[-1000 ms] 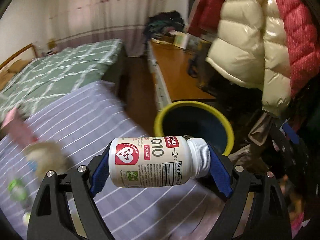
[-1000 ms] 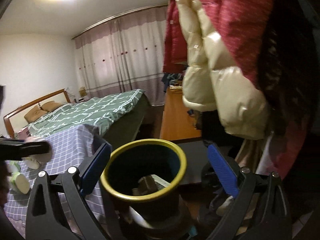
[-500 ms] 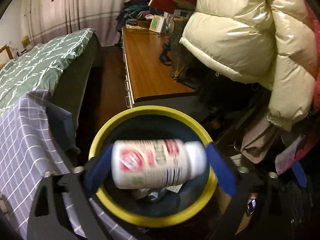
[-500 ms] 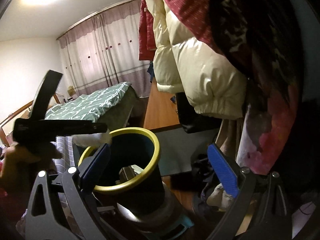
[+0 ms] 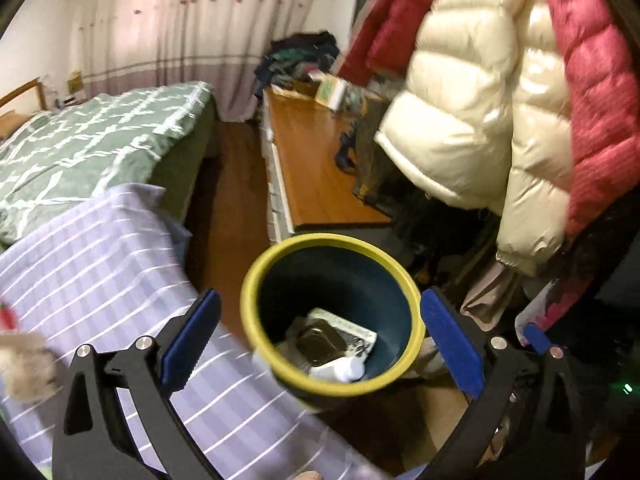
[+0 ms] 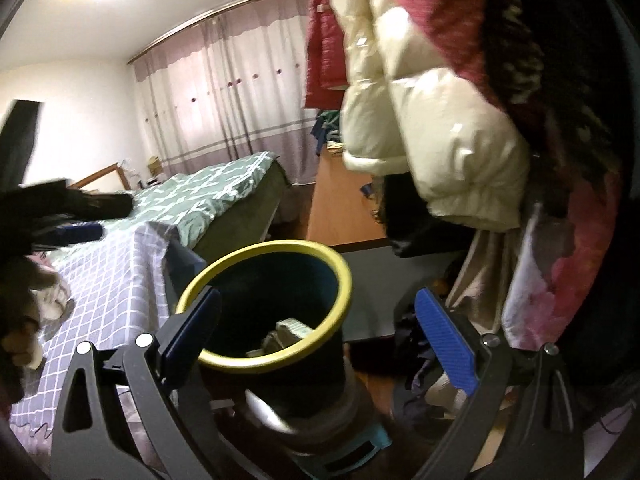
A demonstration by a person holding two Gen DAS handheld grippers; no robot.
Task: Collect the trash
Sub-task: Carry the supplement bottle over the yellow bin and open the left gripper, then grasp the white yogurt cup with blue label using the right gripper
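1. The left gripper (image 5: 320, 336), a black two-finger tool with blue ribbed pads (image 5: 191, 340), is being held spread wide above the bin with nothing gripped between its pads.
2. The round dark-blue trash bin with a yellow rim (image 5: 256, 280) is being framed between those fingers, just beside the edge of the lilac cloth with white stripes (image 5: 100, 256).
3. The white plastic supplement bottle (image 5: 340, 370) is being seen lying on its side at the bottom of the bin, next to a crumpled dark wrapper (image 5: 318, 344) and a printed paper carton (image 5: 348, 326).
4. The right gripper (image 6: 318, 340) is being held with its jaws released and apart; the near rim of the same bin (image 6: 280, 246) is being overlapped by its left blue pad (image 6: 192, 330), and whether it is being touched cannot be told.
5. The bin is being shown standing on a grey and light-blue base (image 6: 352, 440) in the right wrist view.
6. A glossy cream puffer jacket (image 5: 480, 120) and a red quilted jacket (image 5: 592, 92) are being seen hanging above and to the right of the bin.
7. A brown wooden desk (image 5: 312, 168) and a bed under a green patterned quilt (image 5: 88, 136) are being seen behind it.
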